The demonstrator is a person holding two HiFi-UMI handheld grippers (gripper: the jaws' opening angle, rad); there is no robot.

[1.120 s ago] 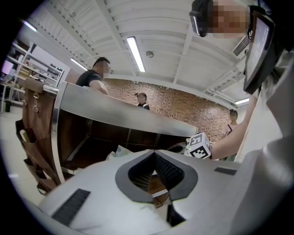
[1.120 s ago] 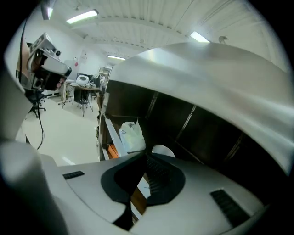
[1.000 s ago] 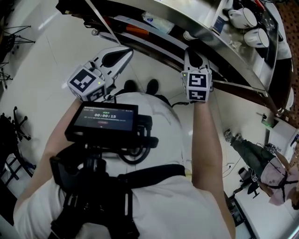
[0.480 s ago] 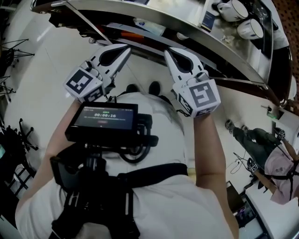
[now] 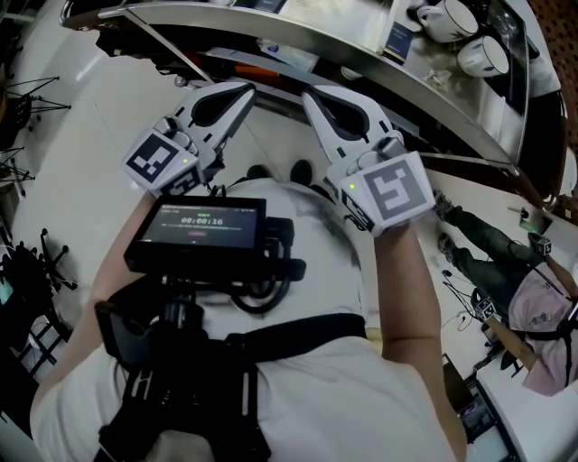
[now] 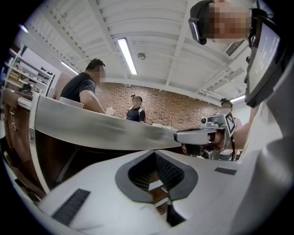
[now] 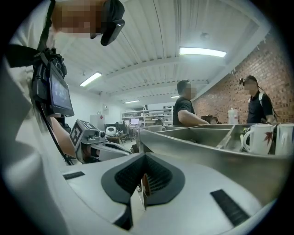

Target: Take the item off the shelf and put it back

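Mug (image 7: pixel 259 137), likely my item, stands on the steel shelf (image 7: pixel 202 153), apart from my right claw (image 7: pixel 142 183). It and my left claw (image 6: pixel 161 195) are pinched together, empty; I'd open the right before reaching.

The right gripper (image 5: pixel 310 93) has come away from the shelf (image 5: pixel 298 27). A second ago its tips were tucked under the shelf's steel edge, with its marker cube (image 5: pixel 390 191) facing squarely up. Now it is drawn back toward the person's chest and swung left, so its tips point up and left, close beside those of the left gripper (image 5: pixel 242 88). The cube shows larger and turned. Most of that move fell in the first half second, with only a slight drift left since. The shelf and the mugs (image 5: pixel 449 16) sit a little higher and further left in the head view. The timer on the screen (image 5: pixel 200 221) has gone up by one second.
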